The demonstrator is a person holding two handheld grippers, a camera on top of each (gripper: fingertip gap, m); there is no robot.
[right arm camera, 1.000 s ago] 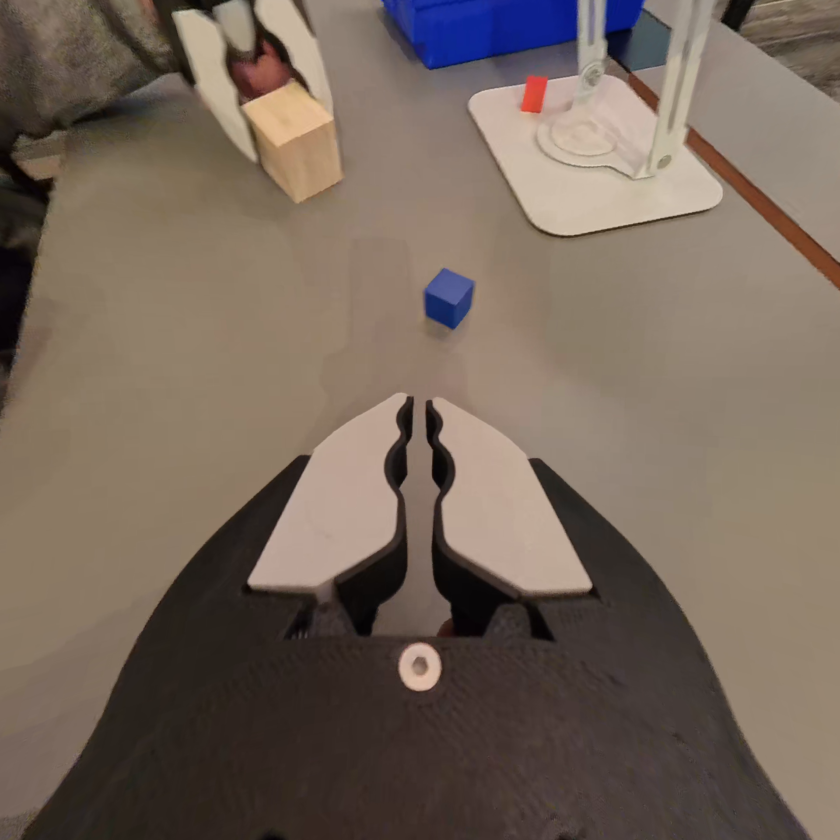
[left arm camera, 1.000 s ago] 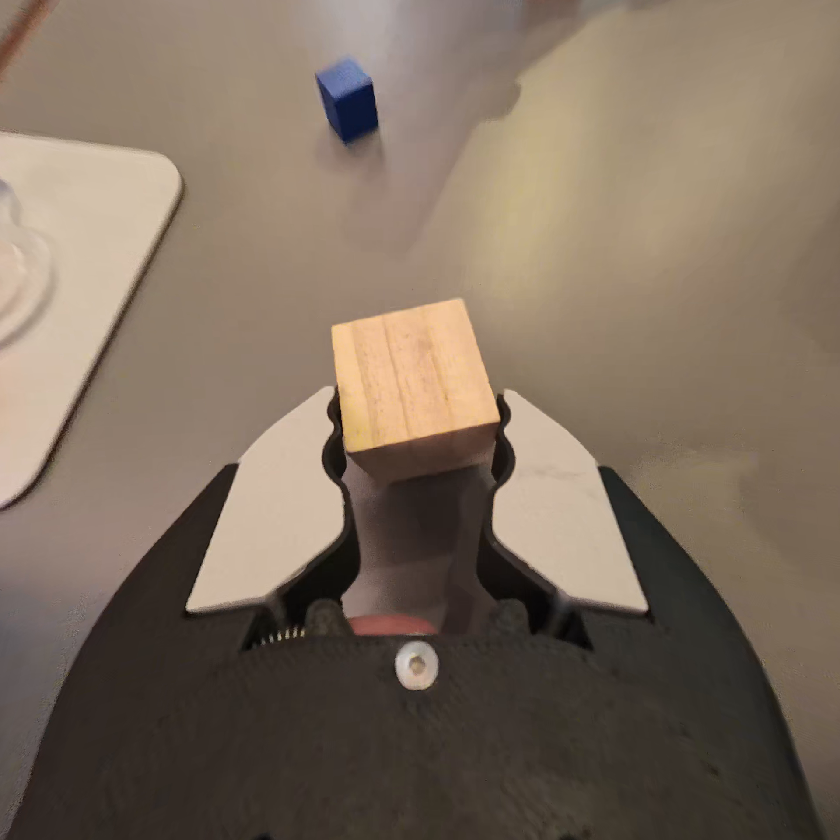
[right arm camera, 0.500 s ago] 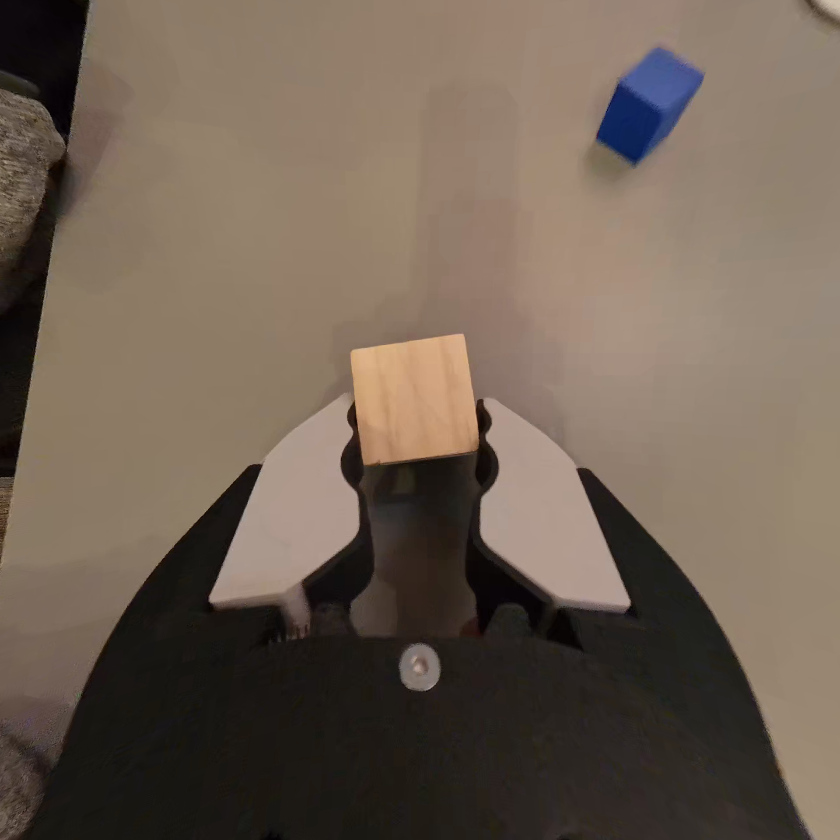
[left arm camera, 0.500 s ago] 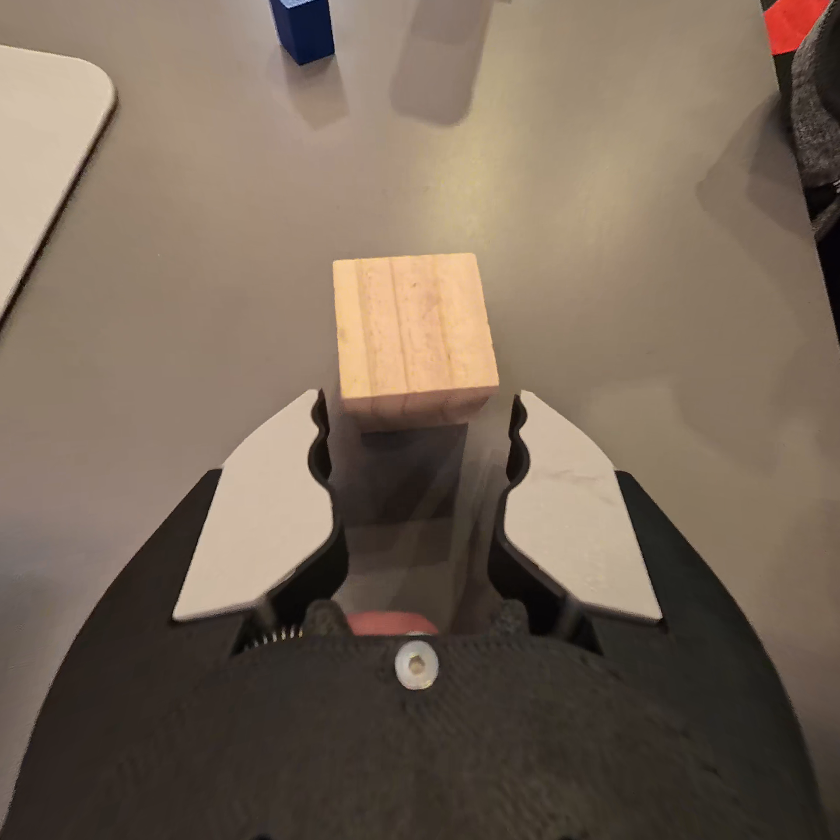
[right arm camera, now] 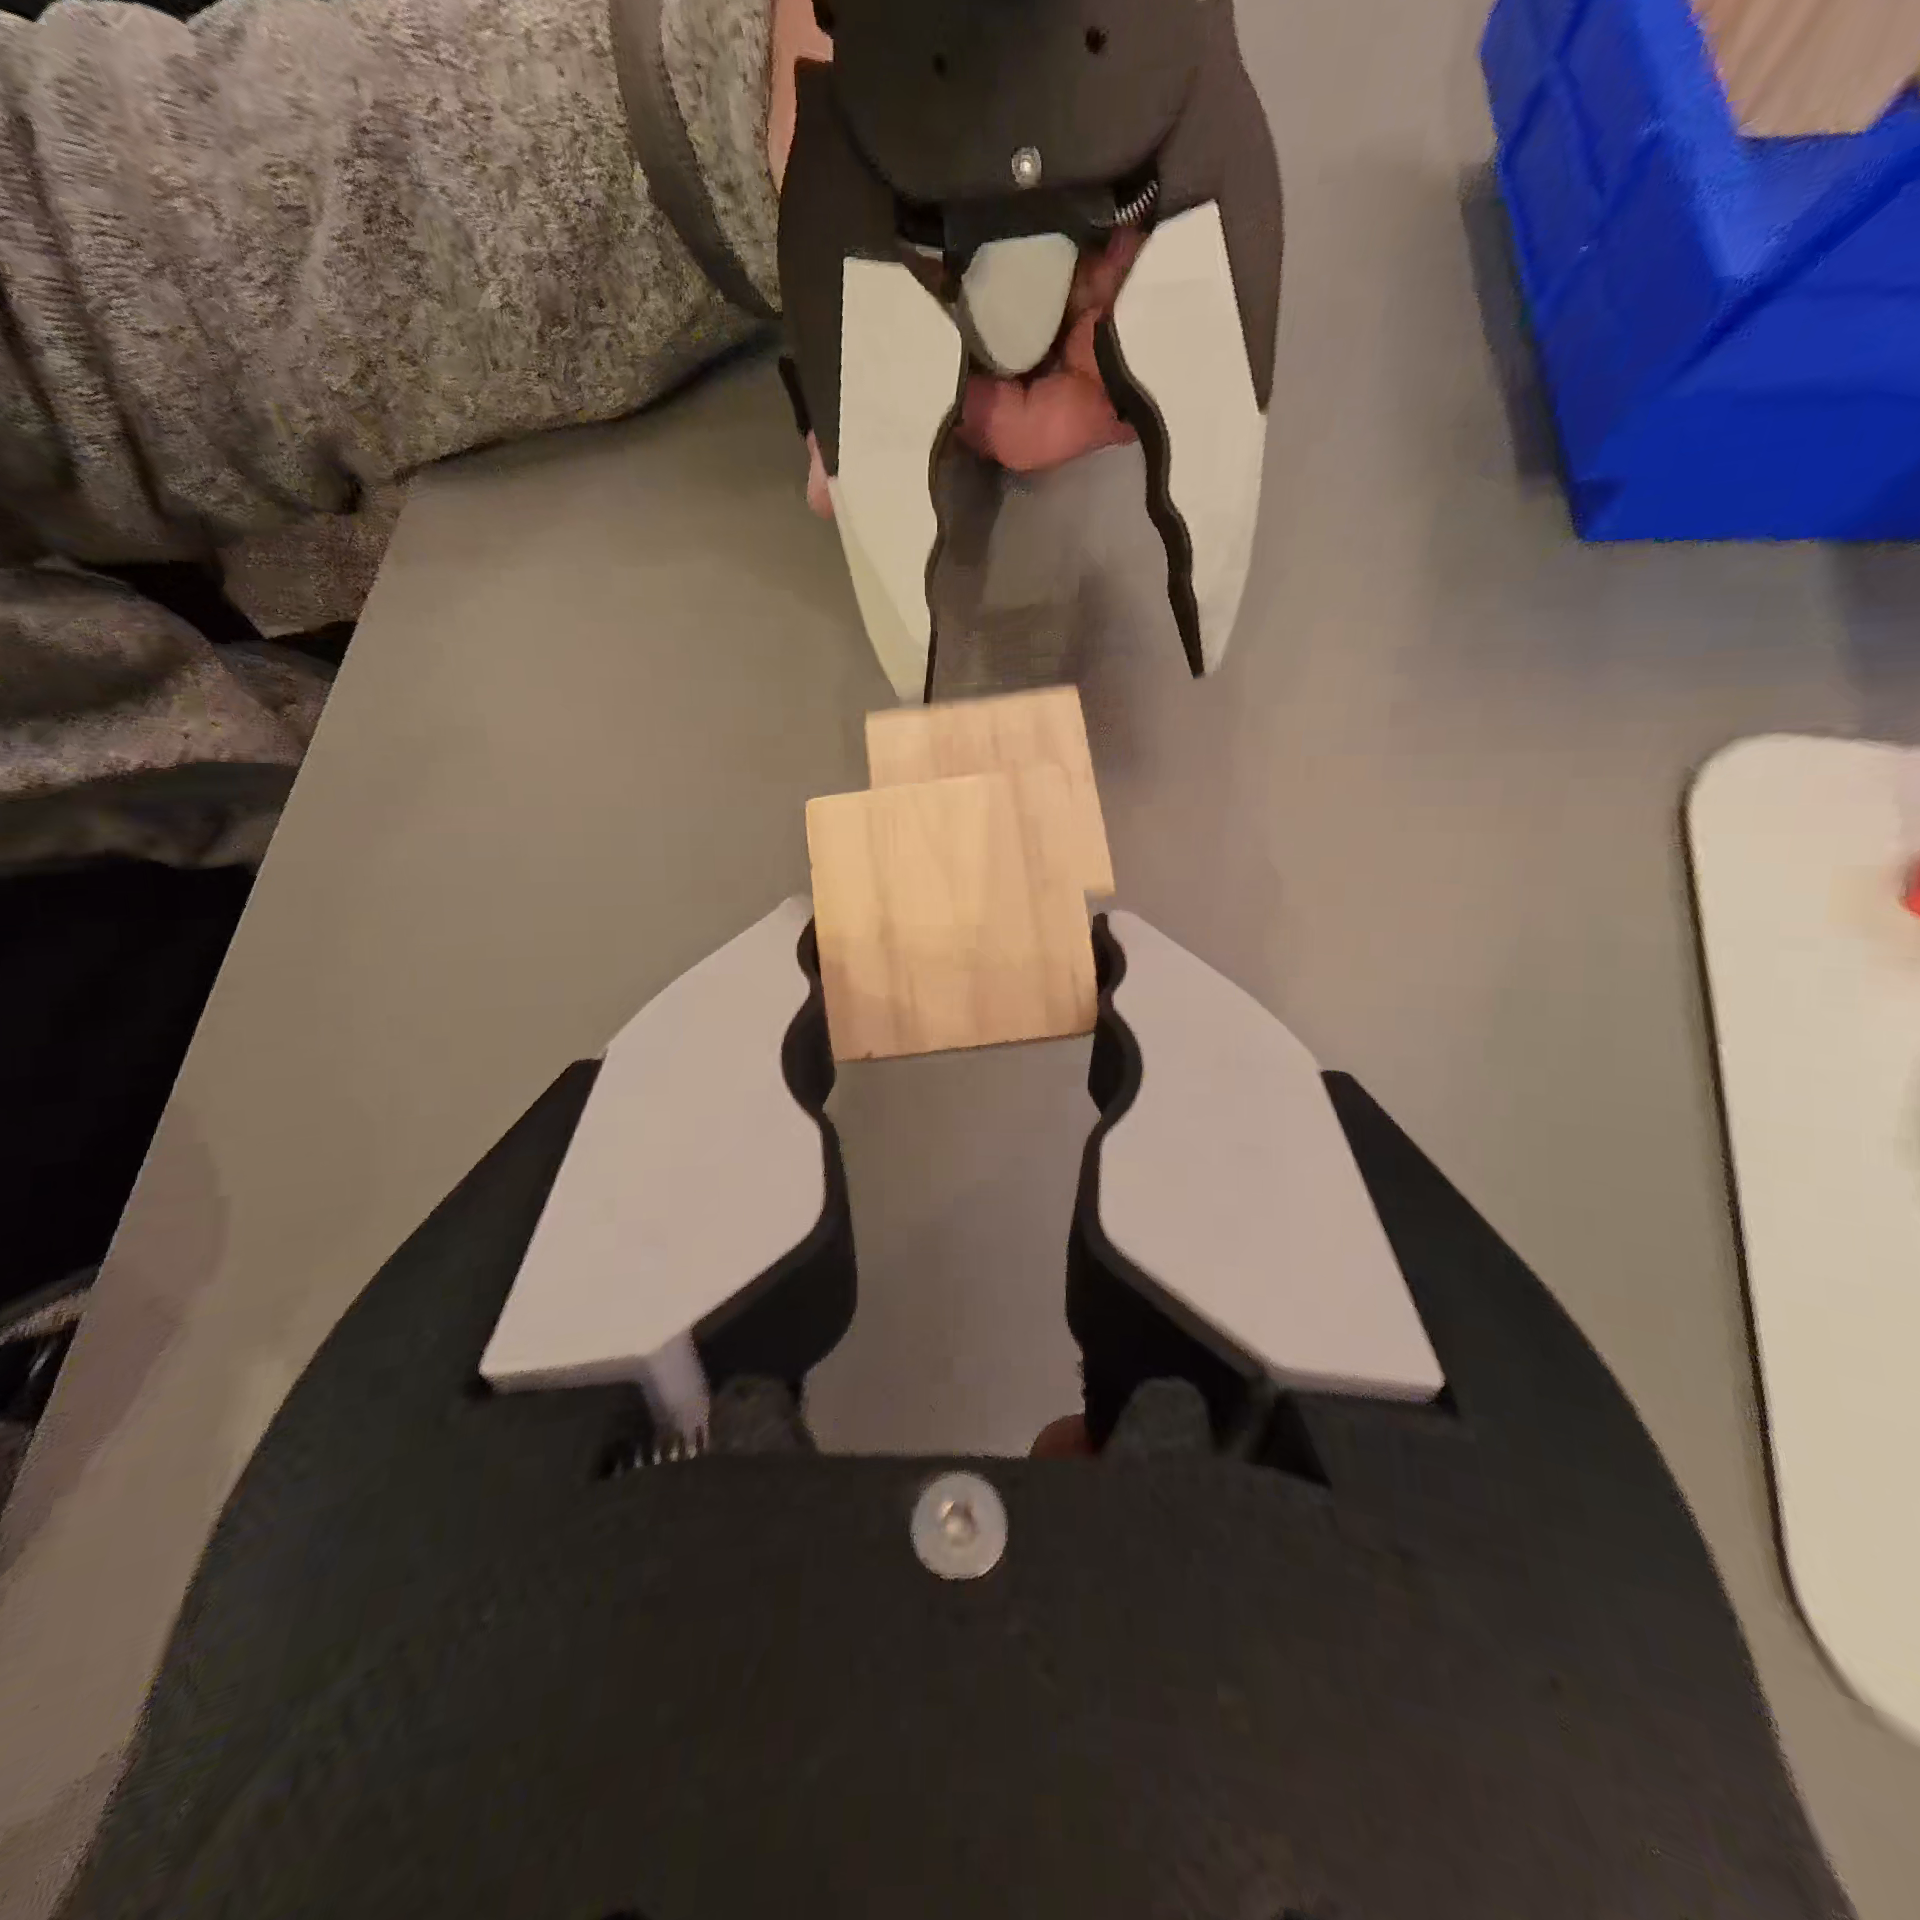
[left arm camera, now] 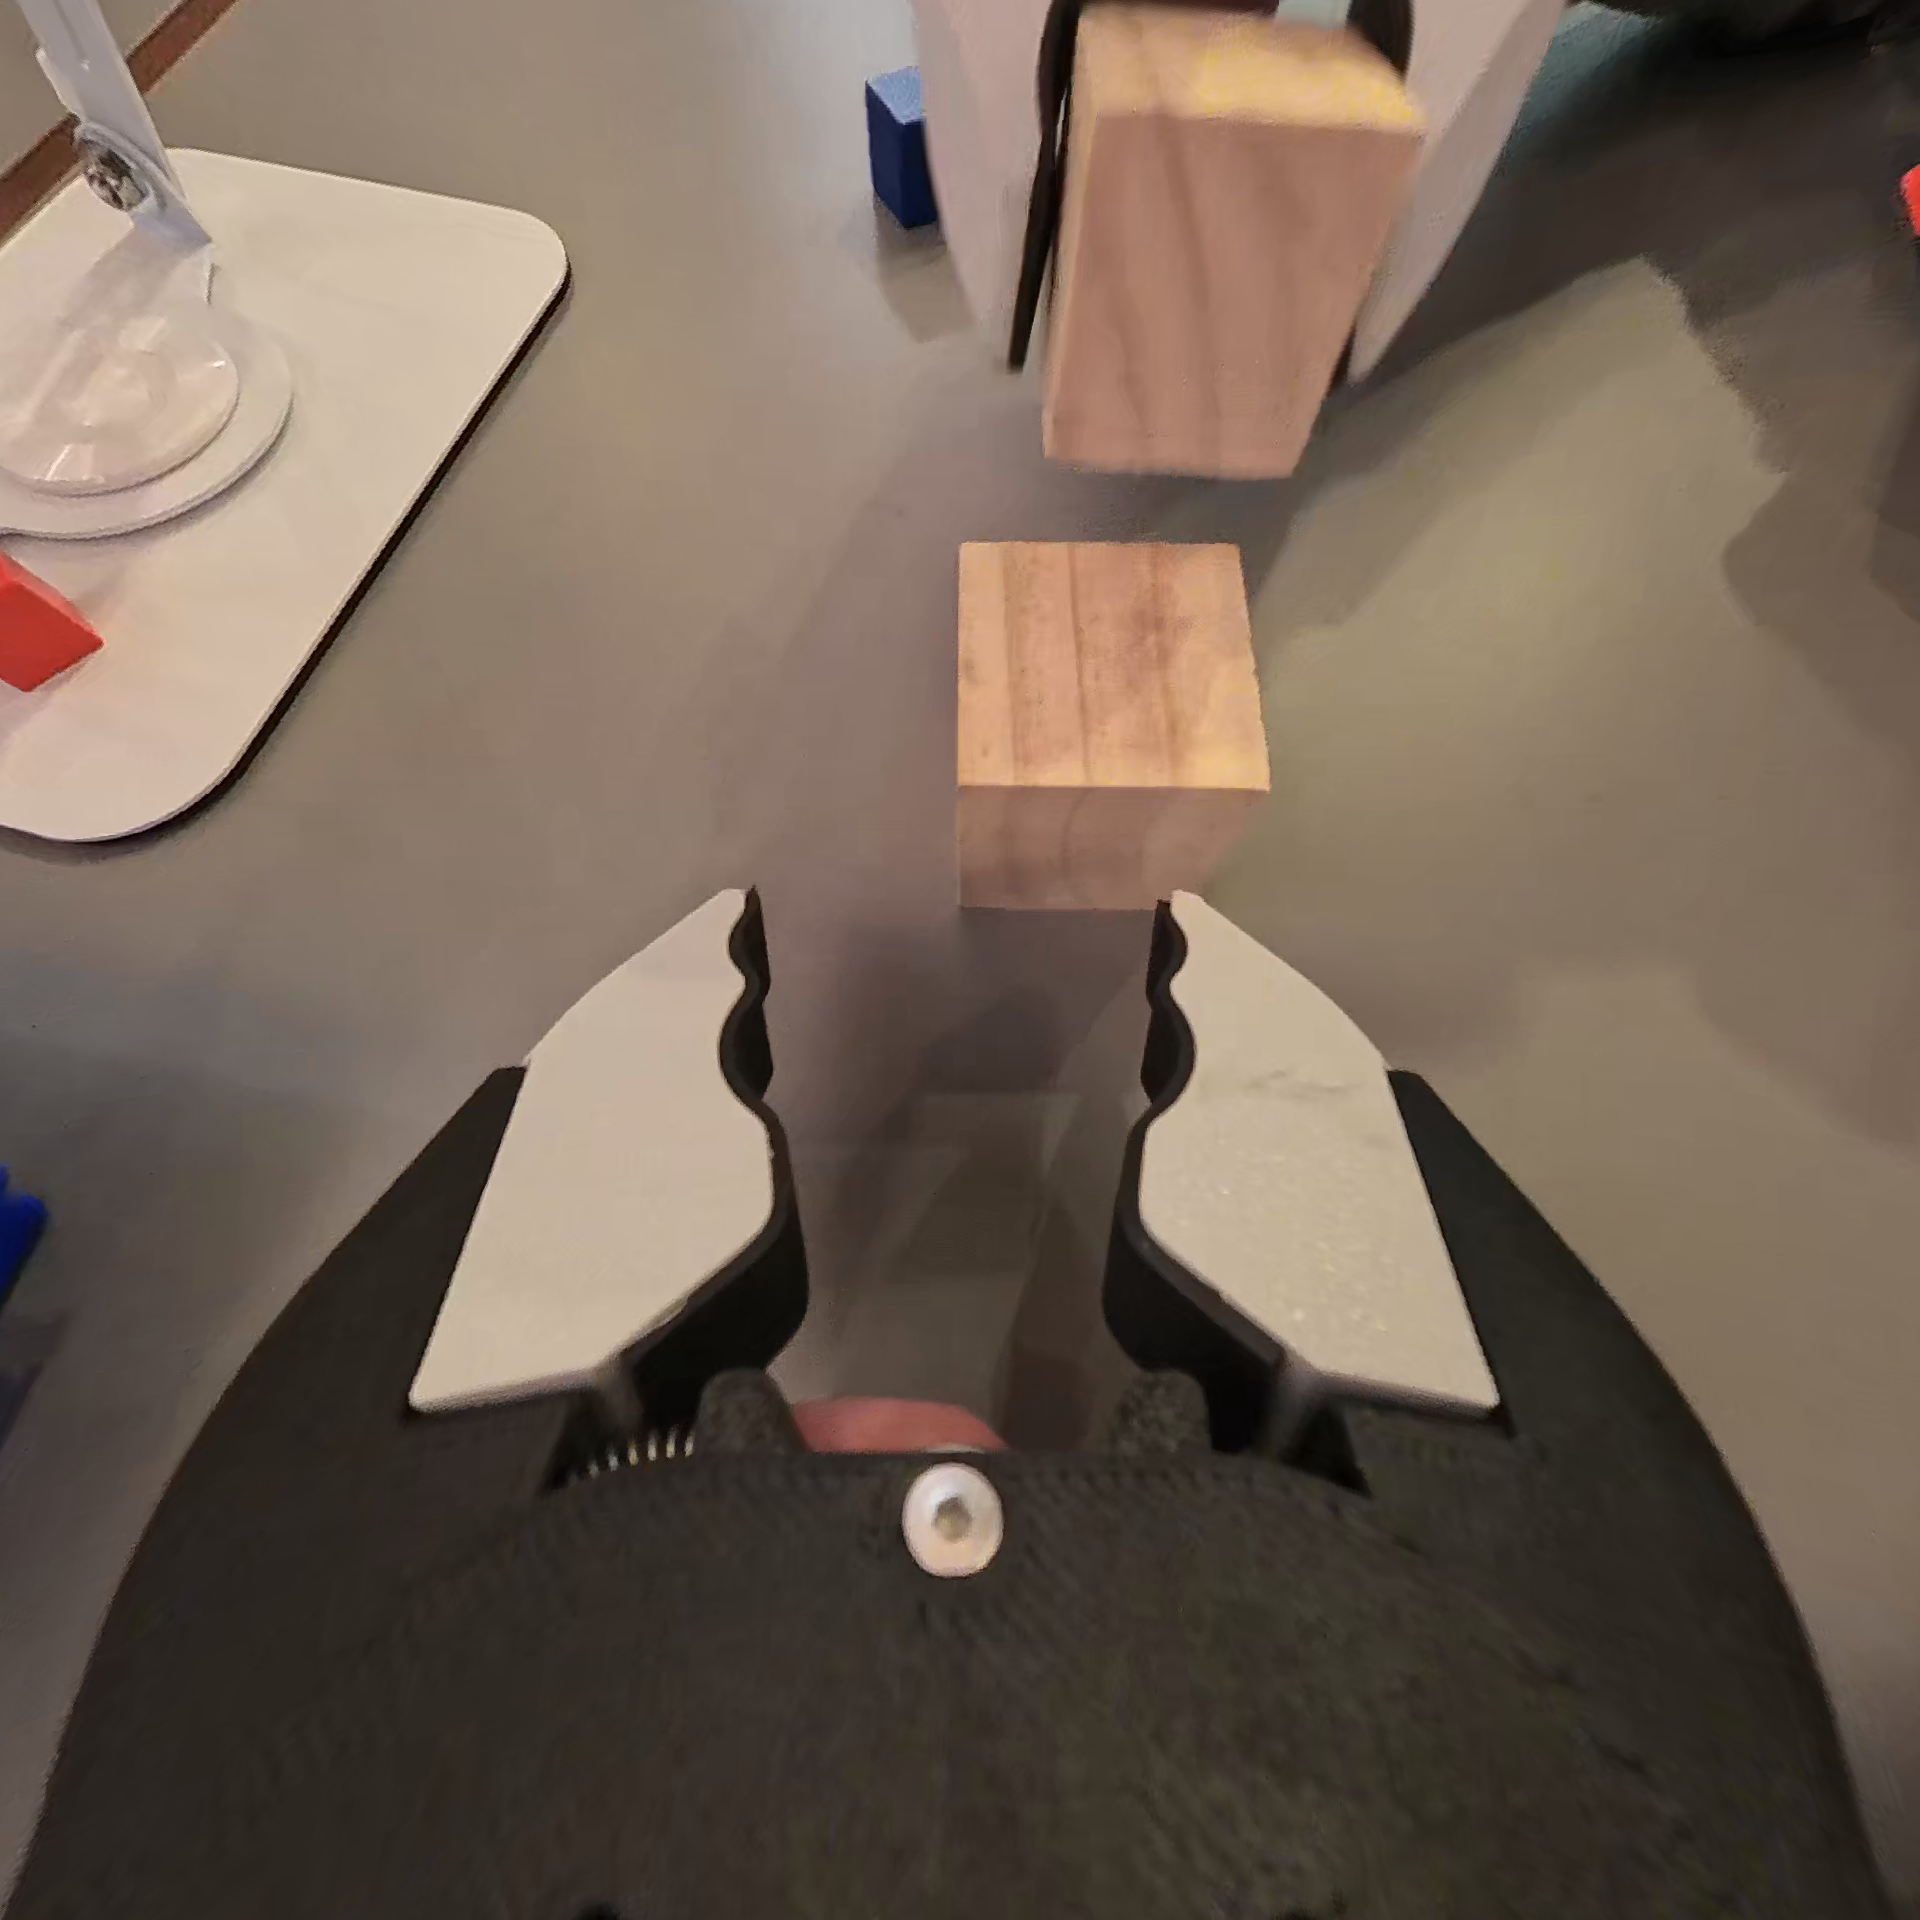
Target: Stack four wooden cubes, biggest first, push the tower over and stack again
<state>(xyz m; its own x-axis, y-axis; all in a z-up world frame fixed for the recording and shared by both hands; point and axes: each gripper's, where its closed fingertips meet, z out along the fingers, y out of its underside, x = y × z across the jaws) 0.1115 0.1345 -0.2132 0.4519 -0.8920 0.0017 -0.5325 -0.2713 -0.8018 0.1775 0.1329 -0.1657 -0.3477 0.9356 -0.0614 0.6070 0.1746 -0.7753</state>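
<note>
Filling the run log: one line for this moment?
left gripper open | right gripper holding wooden cube | base cube on table

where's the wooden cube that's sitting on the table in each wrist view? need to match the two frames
Left wrist view: the wooden cube on the table sits at centre, just past the open left hand-held gripper.
Right wrist view: the same cube is above centre, partly hidden behind the held cube in the right hand-held gripper.
Shared landmark: the white base plate, left in the left view, at the right edge in the right view.
</note>
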